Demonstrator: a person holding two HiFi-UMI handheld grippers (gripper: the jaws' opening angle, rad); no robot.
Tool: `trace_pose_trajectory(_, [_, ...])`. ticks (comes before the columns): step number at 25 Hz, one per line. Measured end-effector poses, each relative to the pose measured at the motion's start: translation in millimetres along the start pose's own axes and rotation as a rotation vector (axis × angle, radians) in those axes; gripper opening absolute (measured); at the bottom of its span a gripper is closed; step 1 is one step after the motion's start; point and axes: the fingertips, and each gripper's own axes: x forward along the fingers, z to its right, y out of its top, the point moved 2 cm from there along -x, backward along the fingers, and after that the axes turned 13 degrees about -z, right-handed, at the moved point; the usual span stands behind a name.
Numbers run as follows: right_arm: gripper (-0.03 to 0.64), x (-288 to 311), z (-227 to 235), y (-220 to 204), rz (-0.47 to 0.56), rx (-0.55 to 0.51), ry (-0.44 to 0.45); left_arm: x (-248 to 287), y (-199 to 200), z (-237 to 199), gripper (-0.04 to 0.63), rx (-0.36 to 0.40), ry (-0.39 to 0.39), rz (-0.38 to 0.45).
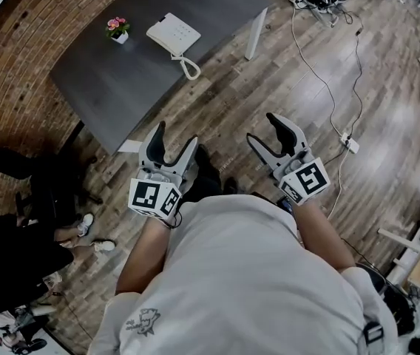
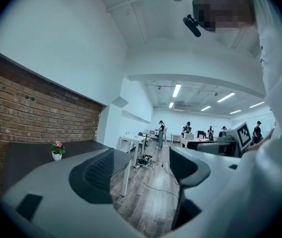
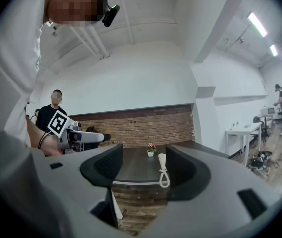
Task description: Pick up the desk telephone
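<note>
Ahead, a white desk telephone (image 1: pixel 173 33) lies flat on a dark grey bench (image 1: pixel 121 80), and its coiled cord (image 1: pixel 188 66) loops over the near edge. Near it, to the left, stands a small white pot (image 1: pixel 118 29) holding pink flowers. Well short of the bench, over the wooden floor (image 1: pixel 306 87), the left tongs (image 1: pixel 174 135) and right tongs (image 1: pixel 262 126) both gape wide, with nothing between their jaws.

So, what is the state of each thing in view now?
left tool: open, empty
right tool: open, empty
desk telephone: lies flat on the table, untouched
cord: loop hangs over the table edge
flower pot: upright, near the telephone
</note>
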Motion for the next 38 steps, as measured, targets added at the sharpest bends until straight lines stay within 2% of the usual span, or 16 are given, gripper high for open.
trace_pose_trajectory(5, [0.267, 4.5, 14.1, -1.2, -0.016, -0.001, -0.015, 25.5, 2.6, -5.8, 0.359, -0.003, -0.023, -0.002])
trace_pose_trajectory(10, [0.265, 34.6, 31.9, 3.3, -0.030, 0.002, -0.014, 54.8, 12.1, -31.1, 0.359, -0.005, -0.037, -0.008])
trace_pose_trajectory(16, [0.265, 97.3, 51.6, 20.4, -0.039, -0.017, 0.011, 90.8, 21.9, -72.0, 0.359, -0.038, -0.078, -0.022])
trace_pose_trajectory(23, [0.265, 182.7, 66.6, 53.5, -0.052, -0.047, 0.043, 122.0, 55.0, -138.8, 0.359, -0.041, -0.101, -0.012])
trace_pose_trajectory(28, [0.265, 239.9, 61.4, 69.8, -0.078, -0.097, 0.092, 138.2, 64.3, -173.0, 0.359, -0.057, -0.130, -0.014])
trace_pose_trajectory(38, [0.265, 315.9, 66.7, 87.6, -0.105, -0.120, 0.176, 160.2, 79.0, -233.8, 0.359, -0.084, -0.085, 0.004])
